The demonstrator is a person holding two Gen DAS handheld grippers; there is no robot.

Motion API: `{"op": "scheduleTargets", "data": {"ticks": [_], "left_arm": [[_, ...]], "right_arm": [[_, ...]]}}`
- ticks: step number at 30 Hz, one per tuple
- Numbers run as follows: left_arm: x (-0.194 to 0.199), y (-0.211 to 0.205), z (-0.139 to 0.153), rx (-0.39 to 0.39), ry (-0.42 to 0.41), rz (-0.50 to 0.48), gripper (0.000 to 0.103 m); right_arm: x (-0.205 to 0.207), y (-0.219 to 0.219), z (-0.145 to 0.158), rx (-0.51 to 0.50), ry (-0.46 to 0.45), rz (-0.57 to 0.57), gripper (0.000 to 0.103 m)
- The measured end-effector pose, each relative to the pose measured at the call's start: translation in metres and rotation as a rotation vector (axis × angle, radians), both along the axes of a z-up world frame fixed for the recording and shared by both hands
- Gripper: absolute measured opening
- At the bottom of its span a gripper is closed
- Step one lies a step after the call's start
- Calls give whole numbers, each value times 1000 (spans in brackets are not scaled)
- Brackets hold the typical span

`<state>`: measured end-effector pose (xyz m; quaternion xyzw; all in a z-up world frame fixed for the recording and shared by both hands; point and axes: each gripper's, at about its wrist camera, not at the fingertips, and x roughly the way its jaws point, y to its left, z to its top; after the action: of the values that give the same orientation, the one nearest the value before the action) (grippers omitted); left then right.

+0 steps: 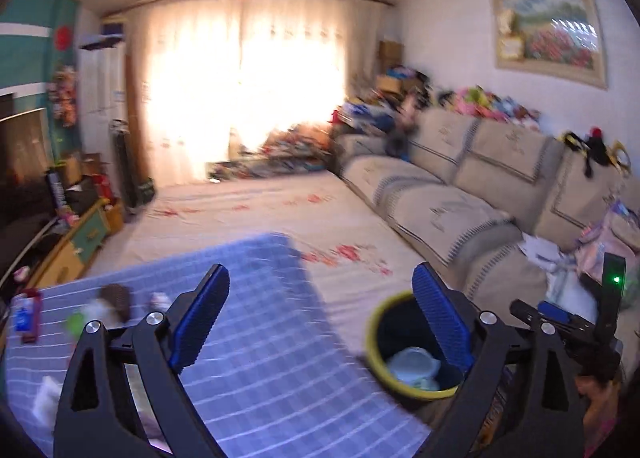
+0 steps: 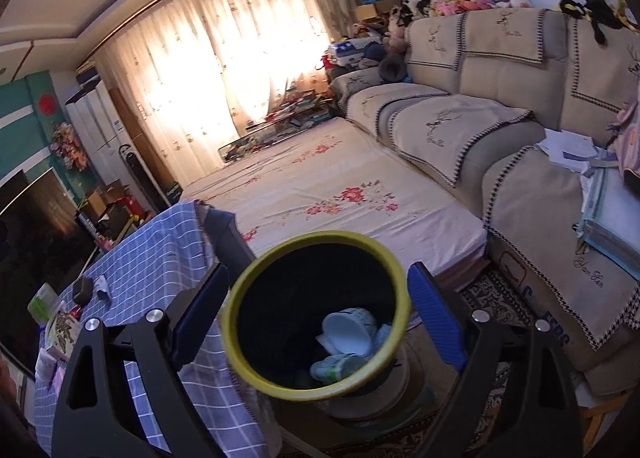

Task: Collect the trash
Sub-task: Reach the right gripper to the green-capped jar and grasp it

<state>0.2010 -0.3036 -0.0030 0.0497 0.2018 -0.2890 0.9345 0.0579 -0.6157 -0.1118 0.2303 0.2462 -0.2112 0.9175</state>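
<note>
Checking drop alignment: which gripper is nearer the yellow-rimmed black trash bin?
Right. The right gripper hovers open over the yellow-rimmed black trash bin; the left gripper is open over the blue checked tablecloth beside it.

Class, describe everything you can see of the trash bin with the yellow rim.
The trash bin is round and upright, with a thick yellow-green rim and a dark inside. At its bottom lie a white cup on its side and pale crumpled wrappers. It stands beside the table with the blue checked cloth, near the sofa, on something round and pale. The open right gripper hovers above its mouth, not touching it.
</note>
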Motion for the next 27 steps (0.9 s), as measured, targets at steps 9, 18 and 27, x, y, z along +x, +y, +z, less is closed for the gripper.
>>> {"op": "scheduleTargets", "data": {"ticks": [9, 18, 27], "left_arm": [[52, 206, -22, 3, -73, 442, 97], [100, 296, -104, -36, 43, 560, 97], [102, 302, -113, -69, 53, 547, 97]], "right_arm": [[96, 134, 33, -108, -23, 324, 86], [171, 249, 62, -152, -56, 615, 86], [216, 321, 63, -266, -48, 966, 87]]}}
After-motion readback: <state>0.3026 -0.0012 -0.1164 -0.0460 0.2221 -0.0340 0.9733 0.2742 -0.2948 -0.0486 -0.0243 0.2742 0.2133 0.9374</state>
